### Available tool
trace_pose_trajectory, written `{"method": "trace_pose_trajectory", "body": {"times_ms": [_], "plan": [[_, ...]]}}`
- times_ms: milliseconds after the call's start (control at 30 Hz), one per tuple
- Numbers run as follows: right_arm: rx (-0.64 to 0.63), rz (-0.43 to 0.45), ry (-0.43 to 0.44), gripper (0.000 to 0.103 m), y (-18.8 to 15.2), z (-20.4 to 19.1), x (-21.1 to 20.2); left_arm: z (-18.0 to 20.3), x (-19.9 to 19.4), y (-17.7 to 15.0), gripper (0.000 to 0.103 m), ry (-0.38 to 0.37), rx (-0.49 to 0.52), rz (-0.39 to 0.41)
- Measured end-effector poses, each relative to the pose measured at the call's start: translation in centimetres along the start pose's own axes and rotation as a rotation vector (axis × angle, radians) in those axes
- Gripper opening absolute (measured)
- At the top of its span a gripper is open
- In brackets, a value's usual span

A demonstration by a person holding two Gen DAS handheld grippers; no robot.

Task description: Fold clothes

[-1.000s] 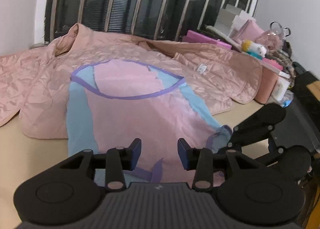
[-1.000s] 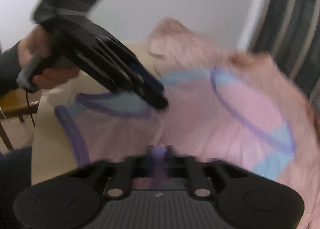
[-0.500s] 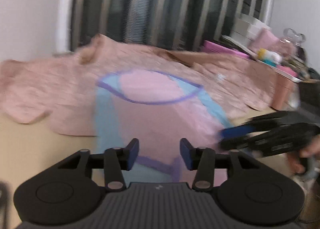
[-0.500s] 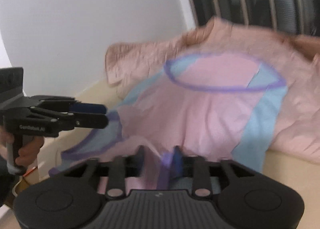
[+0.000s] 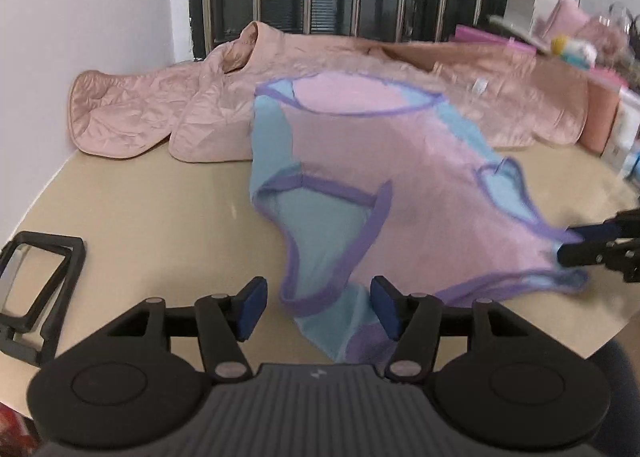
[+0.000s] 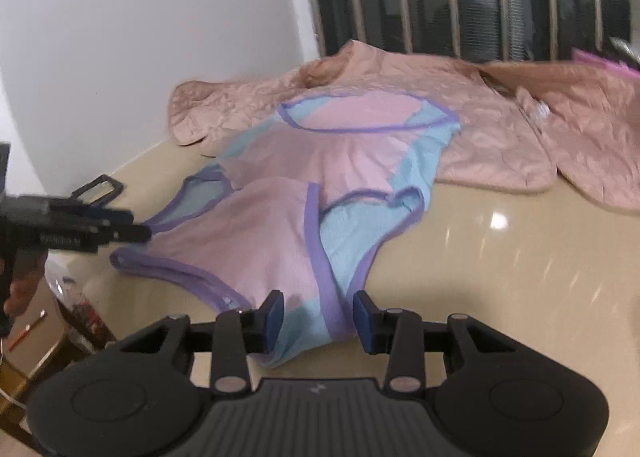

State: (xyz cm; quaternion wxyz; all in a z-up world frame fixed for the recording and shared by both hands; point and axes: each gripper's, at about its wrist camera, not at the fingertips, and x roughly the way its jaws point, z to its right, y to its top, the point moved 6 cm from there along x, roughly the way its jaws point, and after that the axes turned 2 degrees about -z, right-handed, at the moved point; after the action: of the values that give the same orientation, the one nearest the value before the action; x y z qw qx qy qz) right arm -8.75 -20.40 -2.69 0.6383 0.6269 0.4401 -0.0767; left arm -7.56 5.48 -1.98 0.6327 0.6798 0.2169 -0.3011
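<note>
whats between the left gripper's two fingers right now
In the left wrist view, a blue, purple-trimmed end of the pink top lies between the open left gripper's fingers on the table.

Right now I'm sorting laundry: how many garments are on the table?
2. The pink-and-blue top lies in front, its far end resting on the quilted pink jacket spread along the table's back edge. Others may be hidden underneath.

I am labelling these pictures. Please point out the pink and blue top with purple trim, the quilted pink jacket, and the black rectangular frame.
Pink and blue top with purple trim (image 6: 276,233): right wrist view, pink front panel.
Quilted pink jacket (image 5: 132,113): left wrist view, left sleeve.
Black rectangular frame (image 5: 74,269): left wrist view, right bar.
</note>
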Motion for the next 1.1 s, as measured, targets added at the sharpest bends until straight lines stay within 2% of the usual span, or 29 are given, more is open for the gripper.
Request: {"method": "trace_pose_trajectory", "body": {"times_ms": [33,67,100,133,167,267,400,500,600,633,667,700,767,867,900,967,1000,1100], "plan": [[-0.018,0.008,-0.016,0.028,-0.1,-0.3,0.2,0.1,0.2,-0.1,0.056,0.029,0.01,-0.002],[-0.047,0.014,-0.033,0.027,0.0,-0.6,0.5,0.3,0.1,-0.2,0.046,0.017,0.013,0.001],[-0.079,0.019,-0.056,0.021,-0.1,-1.1,0.7,0.5,0.1,-0.4,0.037,0.005,0.016,0.004],[-0.104,0.026,-0.078,0.013,-0.2,-1.4,0.8,0.7,0.0,-0.5,0.015,-0.008,0.019,0.007],[-0.119,0.021,-0.09,0.01,-0.2,-1.5,0.8,0.9,-0.1,-0.6,0.008,-0.021,0.023,0.01],[-0.154,-0.012,-0.111,0.006,-0.1,-1.4,0.5,1.6,-0.5,-1.1,0.006,0.007,0.011,0.017],[-0.144,-0.05,-0.149,0.006,-0.3,1.1,-0.7,5.3,-2.0,-2.3,0.006,-0.084,-0.013,0.021],[-0.1,-0.058,-0.225,0.007,-0.6,4.5,-2.2,8.1,-3.1,-3.1,0.01,-0.153,-0.032,0.024],[-0.096,0.005,-0.288,0.021,-0.2,5.7,-3.9,8.4,-4.5,-1.7,0.023,-0.2,-0.048,0.078],[-0.098,0.042,-0.277,0.034,0.1,5.3,-4.7,7.3,-4.9,-0.4,0.035,-0.176,-0.051,0.114],[-0.101,0.083,-0.239,0.041,0.5,4.5,-5.5,6.3,-5.2,1.0,0.039,-0.152,-0.054,0.149],[-0.107,0.117,-0.191,0.044,0.7,3.4,-6.0,4.6,-4.7,2.7,0.039,-0.113,-0.056,0.172],[-0.121,0.161,-0.082,0.044,0.9,0.7,-6.3,1.1,-3.6,6.3,0.051,-0.035,-0.06,0.216],[-0.153,0.136,0.102,0.041,0.2,-4.4,-4.5,-3.1,2.3,11.3,0.052,-0.021,-0.105,0.159],[-0.171,0.119,0.136,0.039,-0.1,-6.0,-3.5,-4.5,4.3,13.0,0.051,-0.017,-0.121,0.14],[-0.203,0.1,0.136,0.031,-0.4,-8.2,-1.8,-6.0,8.7,15.3,0.051,0.002,-0.177,0.074],[-0.215,0.091,0.132,0.029,-0.5,-9.0,-1.2,-6.2,10.6,16.2,0.051,0.017,-0.162,0.043],[-0.21,0.075,0.13,0.029,-0.9,-10.0,0.0,-6.9,14.7,17.9,0.052,0.05,-0.179,0.0]]}}
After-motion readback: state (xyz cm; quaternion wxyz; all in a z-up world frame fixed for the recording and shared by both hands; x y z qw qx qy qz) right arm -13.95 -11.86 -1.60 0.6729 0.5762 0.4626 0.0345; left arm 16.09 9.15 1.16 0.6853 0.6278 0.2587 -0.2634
